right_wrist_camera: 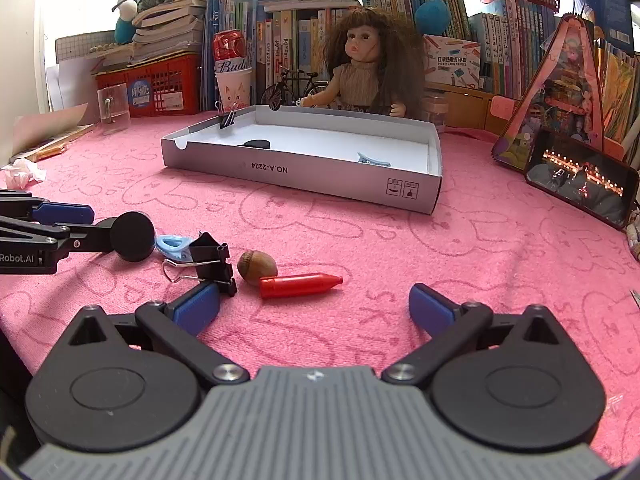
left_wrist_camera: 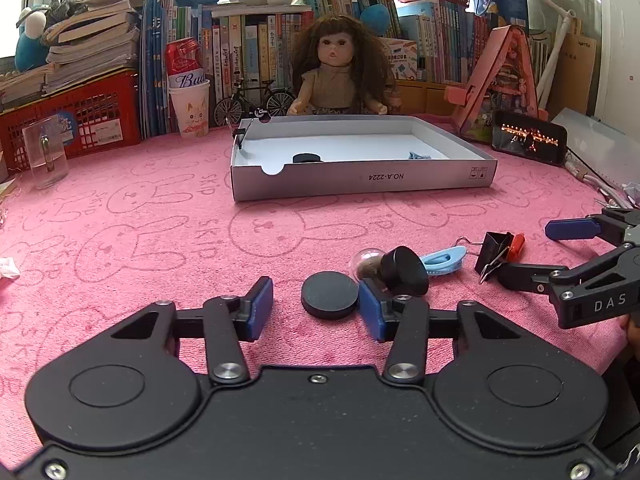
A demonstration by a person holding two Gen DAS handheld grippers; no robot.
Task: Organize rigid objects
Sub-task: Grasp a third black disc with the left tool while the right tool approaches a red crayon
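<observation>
I am seeing a disc (left_wrist_camera: 329,294) lying between my left gripper's (left_wrist_camera: 316,307) fingers, the box (left_wrist_camera: 360,184) sitting behind it.

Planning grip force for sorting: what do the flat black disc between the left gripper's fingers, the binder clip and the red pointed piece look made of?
Flat black disc: matte, uniform black, probably rubber or plastic; could be a coated magnet. Binder clip: black painted sheet metal with shiny wire handles. Red pointed piece: glossy with highlights, likely hard plastic, perhaps wax.
</observation>
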